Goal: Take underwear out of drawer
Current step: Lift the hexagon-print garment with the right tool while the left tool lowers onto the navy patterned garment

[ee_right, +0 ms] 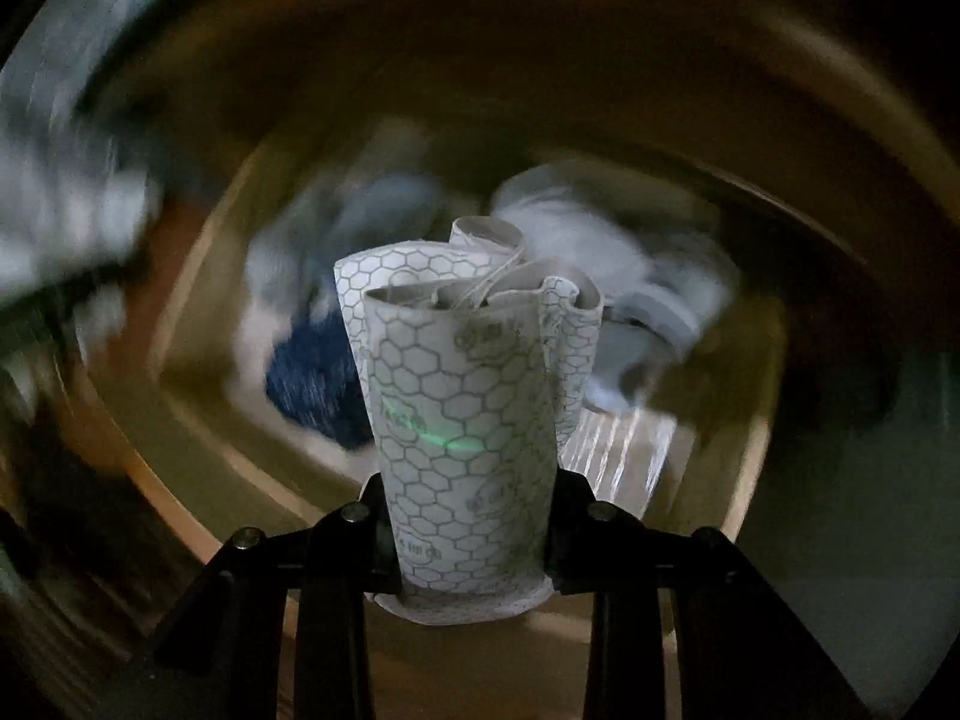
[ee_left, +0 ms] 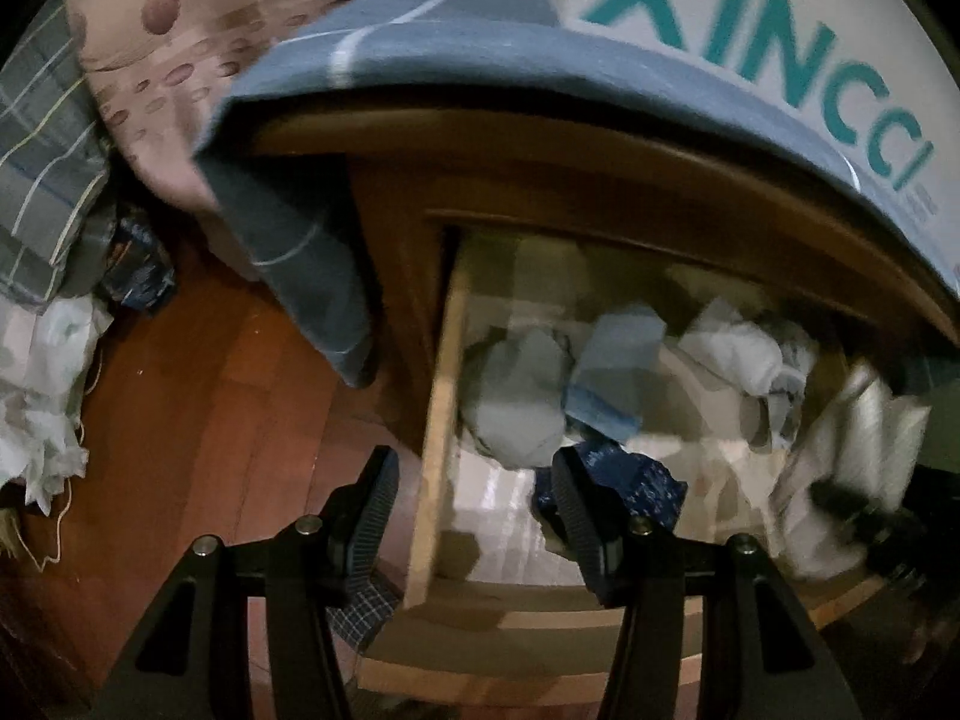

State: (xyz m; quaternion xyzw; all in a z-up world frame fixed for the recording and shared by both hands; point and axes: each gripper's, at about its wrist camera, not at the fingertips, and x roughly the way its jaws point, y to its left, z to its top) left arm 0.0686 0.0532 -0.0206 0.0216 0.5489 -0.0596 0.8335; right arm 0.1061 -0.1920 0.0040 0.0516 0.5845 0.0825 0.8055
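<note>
Right gripper: fingers clamped on the rolled hexagon-print underwear, centre of the right wrist frame, above the drawer.
Slip risk: the roll is thick and loosely wound, so layers could unfurl or slide out.
Blur: heavy smear suggests fast motion, which could shake the roll loose.
Left gripper: spread, holding nothing, straddling the drawer's side wall at lower centre.
Snag risk: the blue blanket overhangs the drawer.

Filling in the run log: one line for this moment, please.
drawer: open | right gripper: shut on honeycomb-print underwear, above drawer | left gripper: open, empty, at drawer's edge | other clothes: in drawer
</note>
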